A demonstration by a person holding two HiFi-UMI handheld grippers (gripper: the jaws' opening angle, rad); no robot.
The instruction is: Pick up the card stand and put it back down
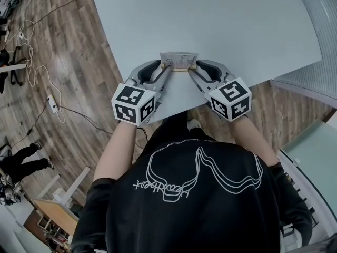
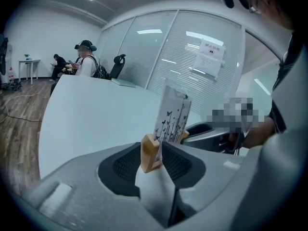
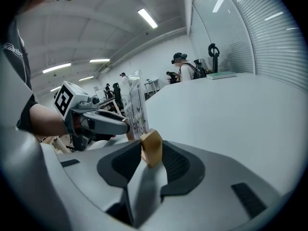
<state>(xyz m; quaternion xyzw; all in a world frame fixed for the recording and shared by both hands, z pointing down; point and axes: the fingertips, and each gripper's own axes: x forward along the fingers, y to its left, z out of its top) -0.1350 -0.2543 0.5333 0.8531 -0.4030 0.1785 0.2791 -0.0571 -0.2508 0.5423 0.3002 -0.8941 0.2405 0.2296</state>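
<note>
Head view, left gripper [image 1: 166,69], right gripper [image 1: 192,71] converge, clamping card stand [image 1: 179,60]

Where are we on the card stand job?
Done: left tool and right tool each flank one end of the card stand, pads apparently pressing its wooden base. In hand: the grasp, stand seemingly on the table. Left: lifting and setting down, if not already done.

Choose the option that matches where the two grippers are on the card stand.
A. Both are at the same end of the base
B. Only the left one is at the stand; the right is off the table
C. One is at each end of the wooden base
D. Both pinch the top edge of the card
C: in the head view the left gripper and right gripper meet the card stand from opposite ends, and each gripper view shows a wooden base end pinched between its jaws.
</note>
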